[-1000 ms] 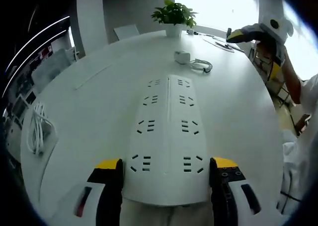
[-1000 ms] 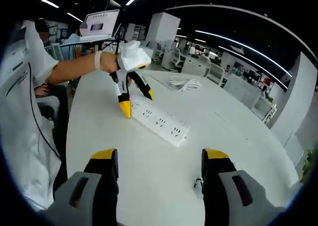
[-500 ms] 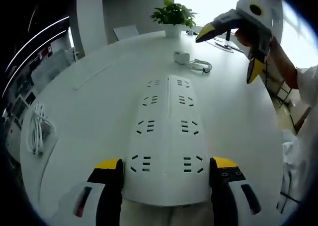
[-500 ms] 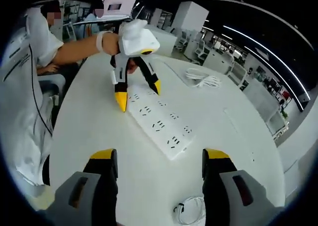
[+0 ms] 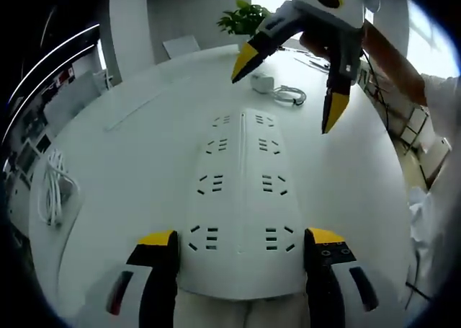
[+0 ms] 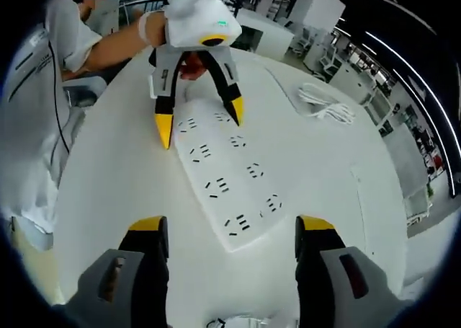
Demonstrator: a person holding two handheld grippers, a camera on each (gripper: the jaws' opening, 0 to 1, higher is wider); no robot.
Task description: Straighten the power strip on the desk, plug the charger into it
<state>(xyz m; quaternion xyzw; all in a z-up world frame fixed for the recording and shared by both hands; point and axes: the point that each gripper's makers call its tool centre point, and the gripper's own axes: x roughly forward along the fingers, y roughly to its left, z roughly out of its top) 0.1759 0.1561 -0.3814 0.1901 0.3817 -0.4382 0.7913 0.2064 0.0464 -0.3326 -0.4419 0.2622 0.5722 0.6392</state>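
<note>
In the left gripper view, the white power strip lies flat on the round white desk, running from 6 o'clock up toward the centre, its near end lying between the yellow-tipped jaws of the left gripper; those jaws stand wide apart on either side of it, and whether they touch its edges cannot be told. At 12 o'clock the right gripper hangs above the desk with its jaws spread open, tips pointing down, nothing between them. Just beyond the strip's far end, near 12 o'clock, sit the white charger and its looped cable. A potted plant stands behind them, and a coiled white cord lies at 9 o'clock. In the right gripper view, the power strip stretches from the centre toward 11 o'clock. The right gripper rises from 6 o'clock with open, empty jaws just short of the strip's near end. The left gripper straddles the far end at 11 o'clock, held by a hand. A white cord lies at 2 o'clock.
</note>
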